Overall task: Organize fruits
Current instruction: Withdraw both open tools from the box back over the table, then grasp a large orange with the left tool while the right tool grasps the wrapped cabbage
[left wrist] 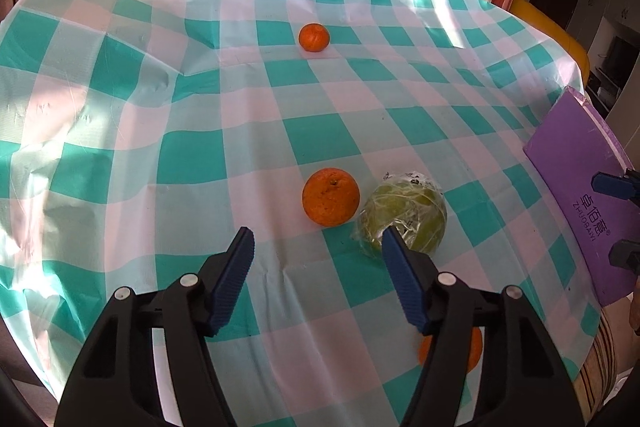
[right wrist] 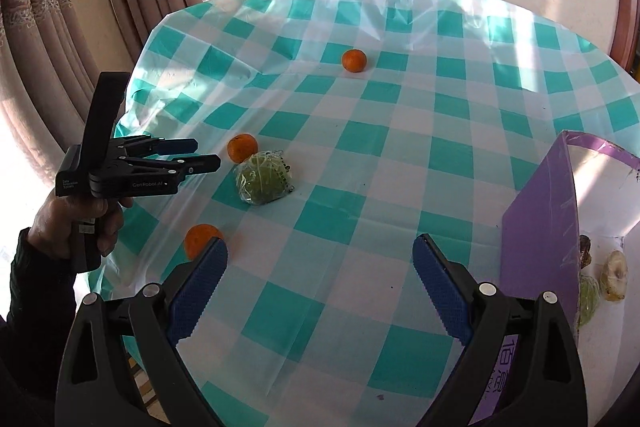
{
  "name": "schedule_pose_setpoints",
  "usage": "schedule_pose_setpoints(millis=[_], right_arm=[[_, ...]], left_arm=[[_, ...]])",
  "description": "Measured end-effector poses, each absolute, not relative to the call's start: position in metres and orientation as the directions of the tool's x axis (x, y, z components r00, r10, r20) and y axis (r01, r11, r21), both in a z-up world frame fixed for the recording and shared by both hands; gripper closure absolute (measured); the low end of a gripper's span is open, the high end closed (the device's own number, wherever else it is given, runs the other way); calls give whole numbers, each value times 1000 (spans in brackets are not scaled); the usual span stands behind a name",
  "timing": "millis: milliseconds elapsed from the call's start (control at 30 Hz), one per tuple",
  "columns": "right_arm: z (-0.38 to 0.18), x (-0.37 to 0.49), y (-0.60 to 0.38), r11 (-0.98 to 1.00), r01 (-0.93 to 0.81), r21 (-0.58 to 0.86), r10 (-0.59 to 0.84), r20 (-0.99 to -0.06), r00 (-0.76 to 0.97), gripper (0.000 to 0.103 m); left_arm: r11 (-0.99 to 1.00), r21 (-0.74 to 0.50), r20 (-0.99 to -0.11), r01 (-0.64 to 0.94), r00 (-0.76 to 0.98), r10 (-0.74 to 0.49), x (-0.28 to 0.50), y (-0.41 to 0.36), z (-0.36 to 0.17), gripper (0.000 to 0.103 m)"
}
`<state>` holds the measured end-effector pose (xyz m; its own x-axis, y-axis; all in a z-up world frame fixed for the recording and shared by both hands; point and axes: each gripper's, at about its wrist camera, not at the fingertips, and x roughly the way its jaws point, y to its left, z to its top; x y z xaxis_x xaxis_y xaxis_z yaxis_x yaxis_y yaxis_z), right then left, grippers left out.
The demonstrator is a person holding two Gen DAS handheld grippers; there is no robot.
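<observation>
Three oranges lie on the green-and-white checked tablecloth (left wrist: 192, 155). One orange (left wrist: 330, 196) (right wrist: 242, 147) sits just ahead of my left gripper (left wrist: 318, 239) (right wrist: 204, 155), touching a green fruit in clear wrap (left wrist: 402, 213) (right wrist: 263, 183). The left jaws are open, with nothing between the pads. A second orange (left wrist: 314, 37) (right wrist: 354, 60) lies far back. The third orange (left wrist: 450, 351) (right wrist: 200, 241) is partly hidden behind a finger in both views. My right gripper (right wrist: 320, 245) hovers open over bare cloth, holding nothing, beside the purple box (right wrist: 540, 227) (left wrist: 580, 207).
The purple box stands at the table's right edge and holds a pale fruit (right wrist: 616, 275) and a green wrapped one (right wrist: 590, 297). A person's hand (right wrist: 80, 219) holds the left gripper at the table's left edge. Curtains and a window lie beyond the table.
</observation>
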<state>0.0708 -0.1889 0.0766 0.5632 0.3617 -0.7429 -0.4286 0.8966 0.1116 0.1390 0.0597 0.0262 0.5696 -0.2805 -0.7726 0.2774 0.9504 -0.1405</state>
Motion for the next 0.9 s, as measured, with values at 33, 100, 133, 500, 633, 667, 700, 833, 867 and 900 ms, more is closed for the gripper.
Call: schedule_pose_setpoints(millis=[33, 100, 133, 500, 633, 667, 700, 833, 867, 900], right_arm=[[74, 72, -186, 894, -433, 112, 363, -747, 557, 13], [69, 75, -180, 890, -441, 115, 368, -754, 545, 13], [67, 77, -178, 889, -444, 117, 369, -756, 540, 13], [47, 99, -150, 872, -466, 149, 398, -770, 498, 13], [40, 110, -135, 867, -474, 153, 404, -773, 489, 13], [38, 113, -132, 866, -476, 153, 404, -775, 487, 13], [36, 117, -129, 865, -477, 154, 405, -775, 485, 13], [29, 129, -114, 861, -485, 153, 408, -778, 478, 13], [27, 131, -110, 862, -485, 150, 404, -780, 477, 13], [25, 134, -107, 864, -482, 148, 400, -784, 475, 13]], left_arm=[[950, -143, -774, 278, 567, -282, 142, 59, 25, 38], [949, -147, -776, 279, 563, -286, 147, 58, 23, 44], [949, -151, -774, 279, 563, -288, 149, 58, 22, 44], [940, -184, -774, 288, 547, -319, 170, 52, 11, 50], [930, -215, -772, 297, 532, -348, 176, 52, 6, 59], [927, -225, -769, 301, 529, -358, 177, 52, 6, 62], [923, -234, -768, 306, 525, -368, 178, 52, 5, 63], [919, -242, -766, 312, 520, -378, 180, 50, 4, 66], [919, -241, -765, 312, 521, -378, 180, 50, 4, 67], [918, -244, -763, 312, 523, -380, 181, 50, 4, 67]])
